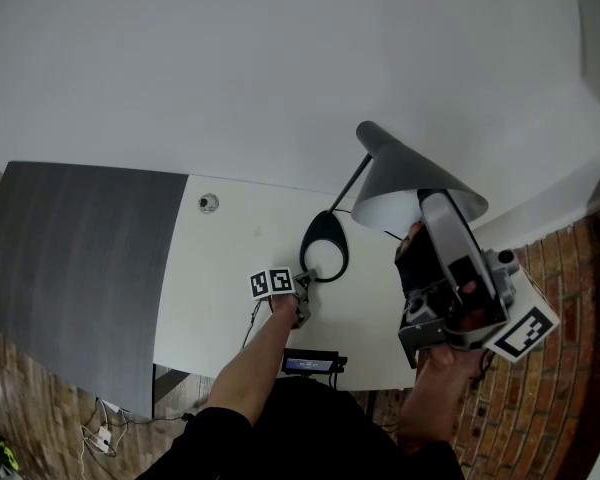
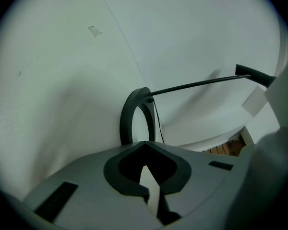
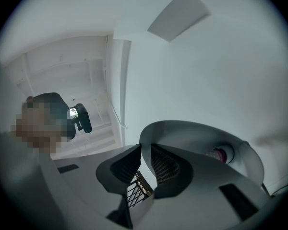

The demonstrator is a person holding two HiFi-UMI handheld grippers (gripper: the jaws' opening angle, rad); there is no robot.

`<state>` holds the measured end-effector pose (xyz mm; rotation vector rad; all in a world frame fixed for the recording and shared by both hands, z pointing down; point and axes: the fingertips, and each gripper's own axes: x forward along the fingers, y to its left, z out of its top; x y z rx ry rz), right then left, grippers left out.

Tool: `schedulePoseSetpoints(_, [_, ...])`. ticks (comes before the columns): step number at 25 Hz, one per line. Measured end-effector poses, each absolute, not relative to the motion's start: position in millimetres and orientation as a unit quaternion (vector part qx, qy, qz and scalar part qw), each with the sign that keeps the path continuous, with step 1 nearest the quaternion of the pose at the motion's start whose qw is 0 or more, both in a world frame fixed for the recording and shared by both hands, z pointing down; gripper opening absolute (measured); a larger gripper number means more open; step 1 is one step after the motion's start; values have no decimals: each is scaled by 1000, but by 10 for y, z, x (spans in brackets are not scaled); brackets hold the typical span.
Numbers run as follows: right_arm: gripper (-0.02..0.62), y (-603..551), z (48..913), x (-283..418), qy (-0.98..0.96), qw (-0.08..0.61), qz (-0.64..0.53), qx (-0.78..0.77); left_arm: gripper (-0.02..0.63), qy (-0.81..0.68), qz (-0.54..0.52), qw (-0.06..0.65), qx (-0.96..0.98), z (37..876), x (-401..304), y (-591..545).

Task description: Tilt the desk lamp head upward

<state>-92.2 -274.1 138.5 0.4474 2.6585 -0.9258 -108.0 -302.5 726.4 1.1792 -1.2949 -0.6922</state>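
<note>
Dark grey lamp shade [image 1: 405, 173] over a white table [image 1: 230, 258]
Shade's inside white; base ring [image 1: 325, 246] black; marker cubes [image 1: 271, 283] black-and-white squares; floor [image 1: 570, 298] red-brown brick.

The lamp shade [image 1: 410, 173] looks matt, the desk [image 1: 240, 258] smooth, bricks [image 1: 570, 388] rough.

Desk lamp [image 1: 375, 158] stands on the white surface [image 1: 240, 243]: black ring base [image 1: 325, 246] lying flat, thin stem [image 1: 355, 180] rising at a slant to the grey conical lamp head [image 1: 420, 180], whose white inside faces down and to the left. Left gripper [image 1: 305, 288] is held low with its tip at the near edge of the ring base, while the right gripper [image 1: 427, 206] is raised, its front end meeting the lamp head's near rim. Dark grey panel [image 1: 75, 268] adjoins the surface at left, and brick floor [image 1: 570, 388] shows at lower right.
</note>
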Motion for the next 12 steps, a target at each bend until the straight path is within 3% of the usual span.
schedulePoseSetpoints(12, [67, -2742, 1383, -922, 919, 151, -329, 154, 11, -552, -288, 591, 512, 7274, -1054, -3037])
